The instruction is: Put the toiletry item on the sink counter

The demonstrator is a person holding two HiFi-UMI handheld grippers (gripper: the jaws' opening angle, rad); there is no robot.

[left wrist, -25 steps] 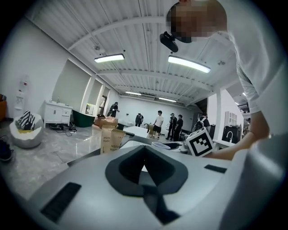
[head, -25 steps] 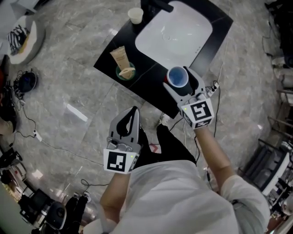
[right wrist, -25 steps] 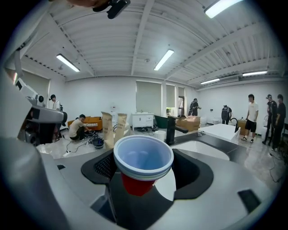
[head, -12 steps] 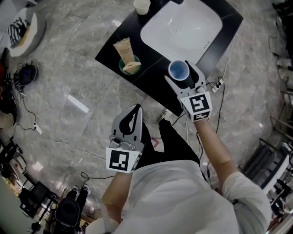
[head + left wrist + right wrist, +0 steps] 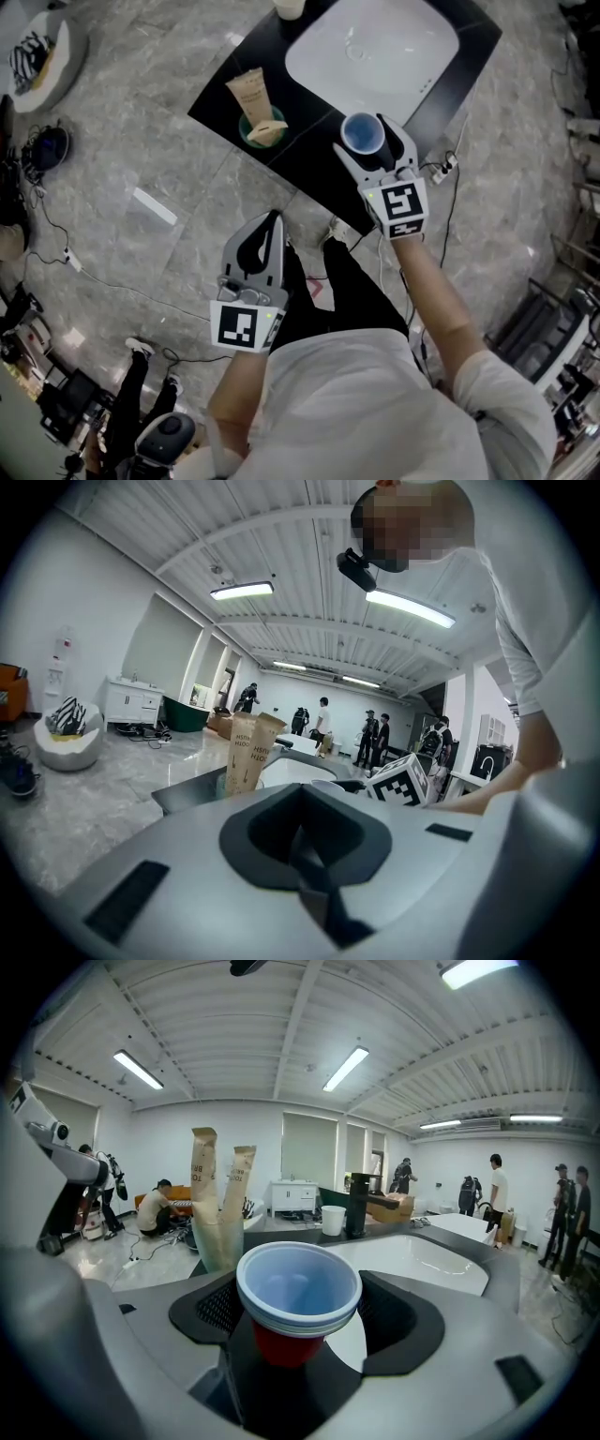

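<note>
Placement apparently unfinished: blue-lined red cup (image 5: 298,1293) clamped in right gripper (image 5: 373,152) above black counter (image 5: 307,161) just before white basin (image 5: 375,47) (release outstanding); left gripper (image 5: 270,234) pressed together, empty, well short of basin.

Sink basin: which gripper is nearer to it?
Right. The right gripper, holding the blue cup, is over the counter edge beside the basin; the left gripper hangs over the floor, short of the counter.
</note>
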